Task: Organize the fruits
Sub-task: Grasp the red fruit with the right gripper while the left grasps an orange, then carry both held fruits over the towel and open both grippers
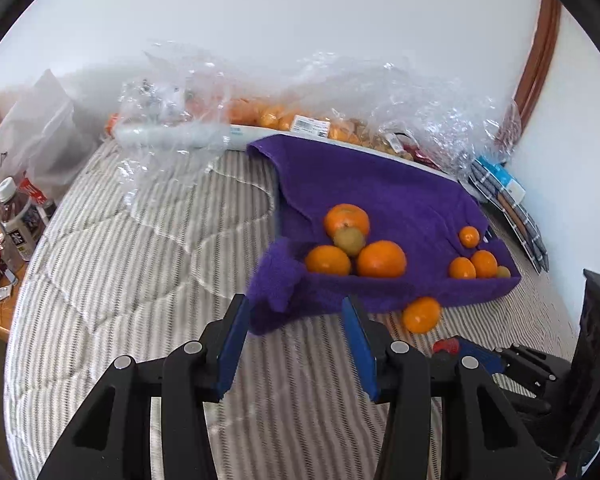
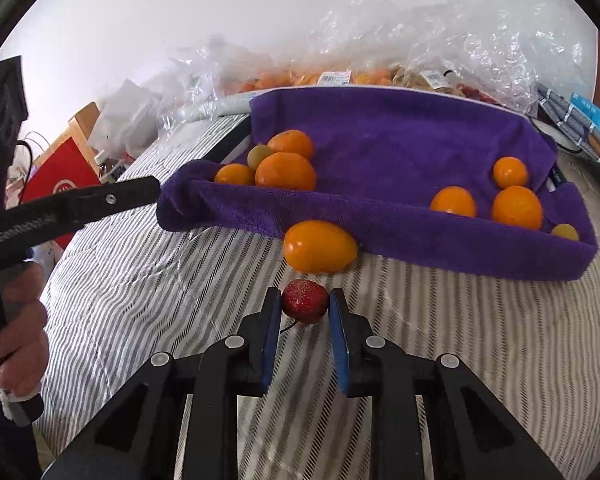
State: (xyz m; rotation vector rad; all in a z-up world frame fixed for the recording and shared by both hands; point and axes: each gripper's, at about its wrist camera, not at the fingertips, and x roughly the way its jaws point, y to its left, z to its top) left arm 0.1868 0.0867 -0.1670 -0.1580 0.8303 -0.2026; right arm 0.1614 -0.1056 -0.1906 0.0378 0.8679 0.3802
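Observation:
A purple towel lies on the striped bedspread with its edges turned up. It holds two groups of oranges and small greenish fruits. One orange sits loose on the bedspread against the towel's near edge. My right gripper is shut on a small red fruit just in front of that orange; the pair also shows in the left wrist view. My left gripper is open at the towel's near left corner, the cloth lying loose between its fingertips.
Crumpled clear plastic bags with more oranges lie behind the towel by the wall. Books rest at the right. Bottles and a red box stand beside the bed on the left. A hand grips the left tool's handle.

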